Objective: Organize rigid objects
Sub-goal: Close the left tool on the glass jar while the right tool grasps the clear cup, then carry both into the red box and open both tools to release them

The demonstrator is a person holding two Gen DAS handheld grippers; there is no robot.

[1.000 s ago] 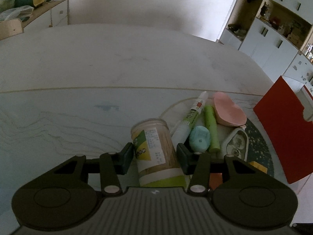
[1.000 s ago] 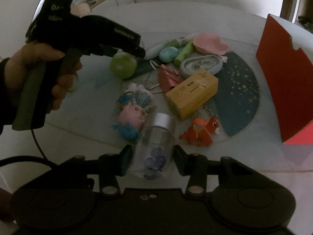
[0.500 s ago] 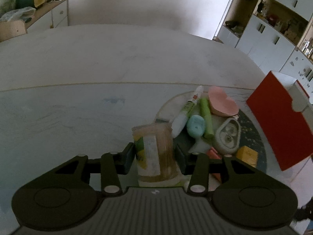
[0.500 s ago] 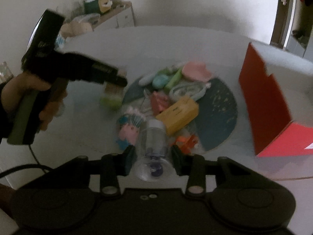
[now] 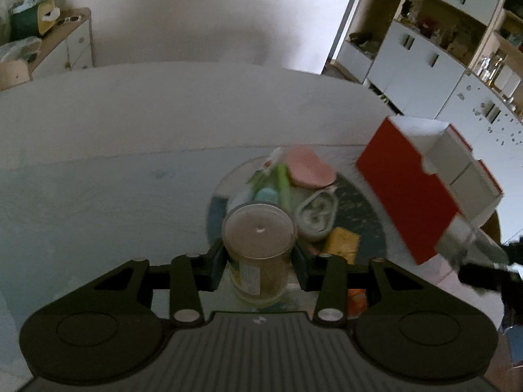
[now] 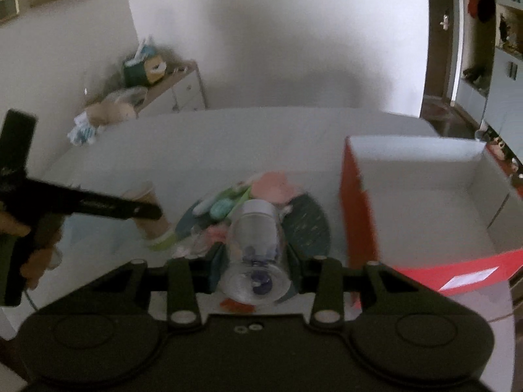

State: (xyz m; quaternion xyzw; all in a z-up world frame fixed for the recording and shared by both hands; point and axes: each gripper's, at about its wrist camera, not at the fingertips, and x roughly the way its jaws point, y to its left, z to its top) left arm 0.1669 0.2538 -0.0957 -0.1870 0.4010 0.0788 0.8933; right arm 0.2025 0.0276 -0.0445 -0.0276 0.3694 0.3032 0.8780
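**Both grippers hold jars clear of the table**

The left gripper (image 5: 258, 258) angles down toward the table, seen side-on in the right wrist view as a dark pistol-shaped tool in a person's hand (image 6: 36, 245). Its fingers have just closed a little further and now clamp the sides of a clear plastic jar of pale sticks with a green base (image 5: 258, 254). The jar's flat top faces the left wrist camera; in the right wrist view its long axis is tilted, green end lowest, above the pale table (image 5: 114, 196).

The right gripper (image 6: 253, 263) also slants downward. Its fingers, likewise just tightened, pinch a clear jar with a silver cap and a blue flower print (image 6: 255, 248). The jar lies along the gripper's line, base toward the camera, cap pointing away.

Below and beyond both jars lies a dark round mat (image 5: 359, 209) bearing small items: a yellow box (image 5: 343, 245), a grey oval case (image 5: 317, 215), a teal oval (image 5: 268, 194), a green tube (image 5: 282, 183) and a pink heart-shaped dish (image 5: 309, 170). Right of the mat stands an open red box with a white interior (image 6: 425, 196).
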